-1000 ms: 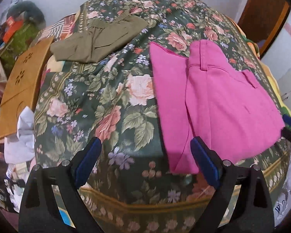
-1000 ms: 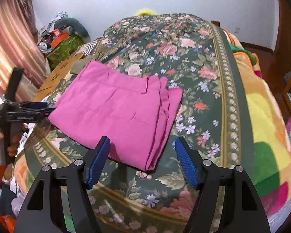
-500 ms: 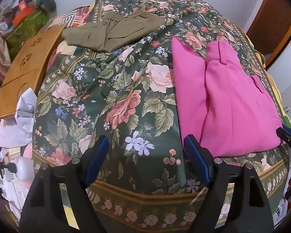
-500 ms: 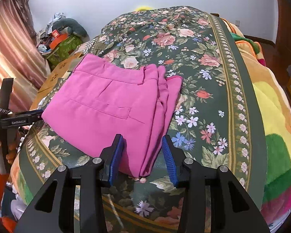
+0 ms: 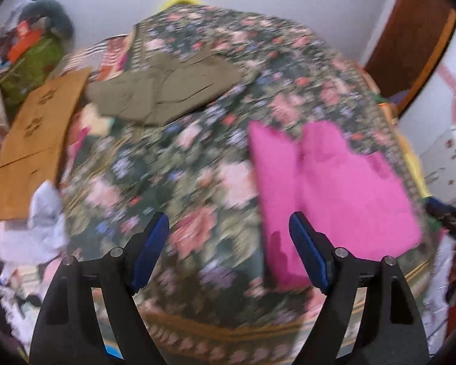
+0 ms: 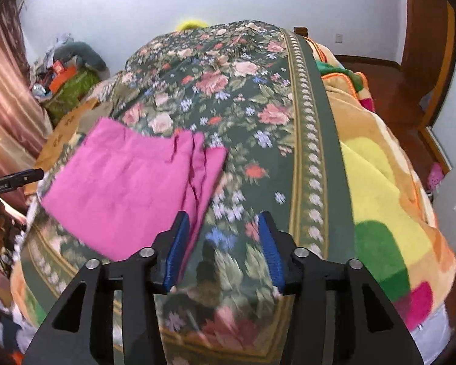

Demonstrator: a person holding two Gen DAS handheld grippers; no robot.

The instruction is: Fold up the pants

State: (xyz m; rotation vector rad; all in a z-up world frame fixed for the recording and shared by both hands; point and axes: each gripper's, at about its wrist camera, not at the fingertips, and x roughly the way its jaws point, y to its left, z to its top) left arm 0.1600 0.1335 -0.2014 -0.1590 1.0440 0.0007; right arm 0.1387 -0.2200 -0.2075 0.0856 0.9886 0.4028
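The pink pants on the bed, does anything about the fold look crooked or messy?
Slightly. The pink pants are folded flat on the floral bedspread, but the layers are not flush: narrower strips of fabric stick out past the top panel along one long side. No damage shows. Both views are motion-blurred.

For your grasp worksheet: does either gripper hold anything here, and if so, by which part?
Nothing is held. The left gripper stands open over the bedspread, and the right gripper, jaws opening, has only bedspread behind its gap; the pink pants lie free.
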